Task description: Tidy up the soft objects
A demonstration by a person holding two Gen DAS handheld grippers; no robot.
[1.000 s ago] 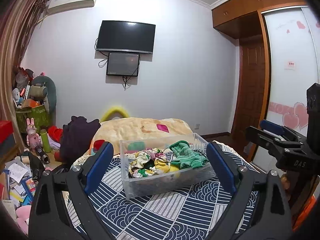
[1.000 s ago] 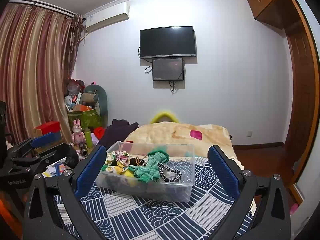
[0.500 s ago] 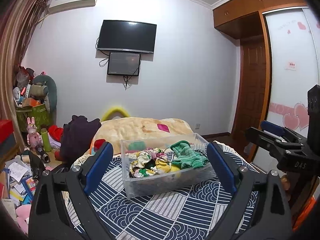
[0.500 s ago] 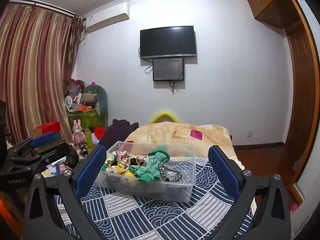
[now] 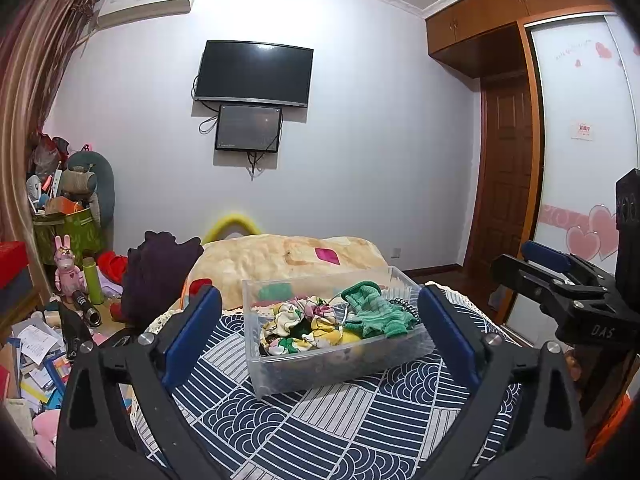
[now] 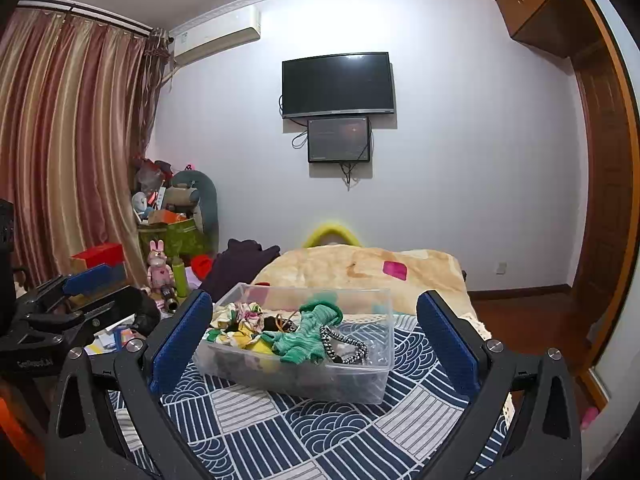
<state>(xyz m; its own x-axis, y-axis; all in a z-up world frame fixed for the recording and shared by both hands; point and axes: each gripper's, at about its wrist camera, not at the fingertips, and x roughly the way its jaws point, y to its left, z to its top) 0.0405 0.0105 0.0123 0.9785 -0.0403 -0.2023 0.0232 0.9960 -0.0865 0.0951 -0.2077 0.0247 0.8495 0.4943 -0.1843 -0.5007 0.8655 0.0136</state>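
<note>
A clear plastic bin (image 5: 280, 376) (image 6: 360, 384) stands on the blue-and-white patterned cloth (image 5: 320, 432) (image 6: 304, 432). It holds a green knit piece (image 5: 372, 314) (image 6: 308, 332), floral scrunchies (image 5: 296, 324) (image 6: 236, 316) and a black-and-white braided band (image 6: 344, 346). My left gripper (image 5: 320, 332) is open and empty, a little short of the bin. My right gripper (image 6: 316, 340) is open and empty, also short of it. Each gripper shows at the other view's edge, the right one in the left wrist view (image 5: 560, 280) and the left one in the right wrist view (image 6: 72, 300).
A beige quilt (image 5: 288, 260) (image 6: 360, 268) lies behind the bin. Dark clothes (image 5: 156, 268) and floor clutter with a pink rabbit toy (image 5: 66, 268) sit at left. A wardrobe door (image 5: 576, 200) is at right, curtains (image 6: 68, 160) at left.
</note>
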